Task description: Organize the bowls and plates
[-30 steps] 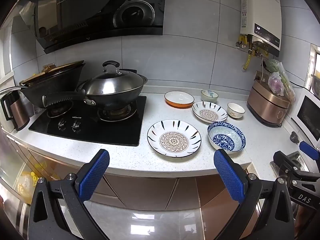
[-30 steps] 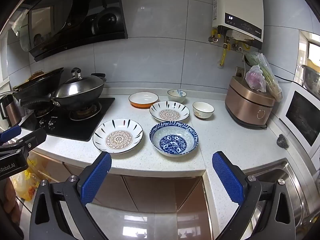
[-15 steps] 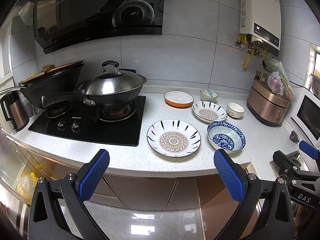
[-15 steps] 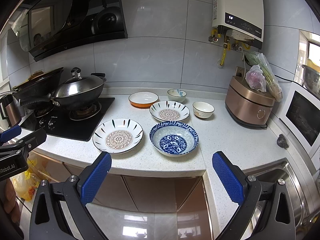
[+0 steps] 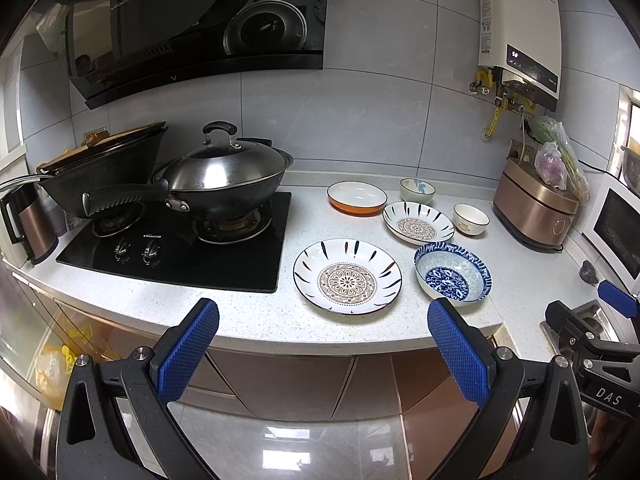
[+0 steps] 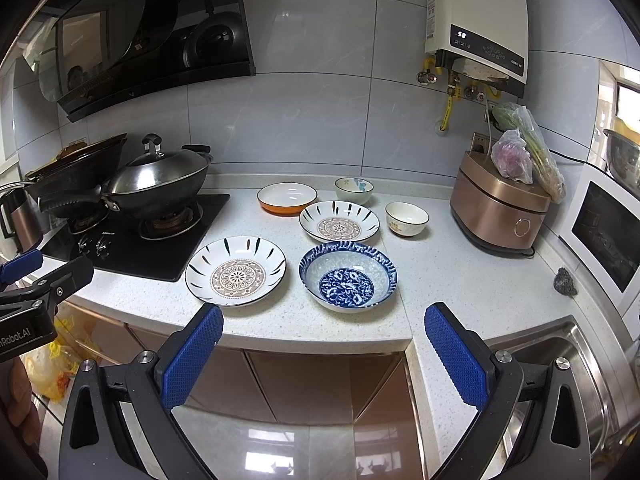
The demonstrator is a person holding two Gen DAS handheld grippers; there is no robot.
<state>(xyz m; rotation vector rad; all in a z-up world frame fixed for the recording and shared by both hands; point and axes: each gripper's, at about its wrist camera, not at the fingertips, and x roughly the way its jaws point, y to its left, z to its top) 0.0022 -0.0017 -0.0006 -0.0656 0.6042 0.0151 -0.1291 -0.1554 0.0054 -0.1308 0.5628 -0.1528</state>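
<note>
Your left gripper (image 5: 322, 344) and right gripper (image 6: 323, 346) both hang spread wide and empty in front of the counter (image 6: 460, 280). On it sit two patterned plates (image 6: 236, 271) (image 6: 339, 221), a blue bowl (image 6: 347, 275), an orange dish (image 6: 287, 197) and two small bowls (image 6: 354, 190) (image 6: 407, 218), all separate, right of the stove (image 6: 132, 240).

The copper-coloured electric kettle (image 5: 24, 220) at nine o'clock is cut by the left edge in both views. The white microwave oven (image 6: 608, 236) at three o'clock runs off the right edge. The steel sink (image 6: 568, 364) at four o'clock shows only a corner. The small text on the white wall-mounted water heater (image 6: 476, 12) at one o'clock is too fine to read.
</note>
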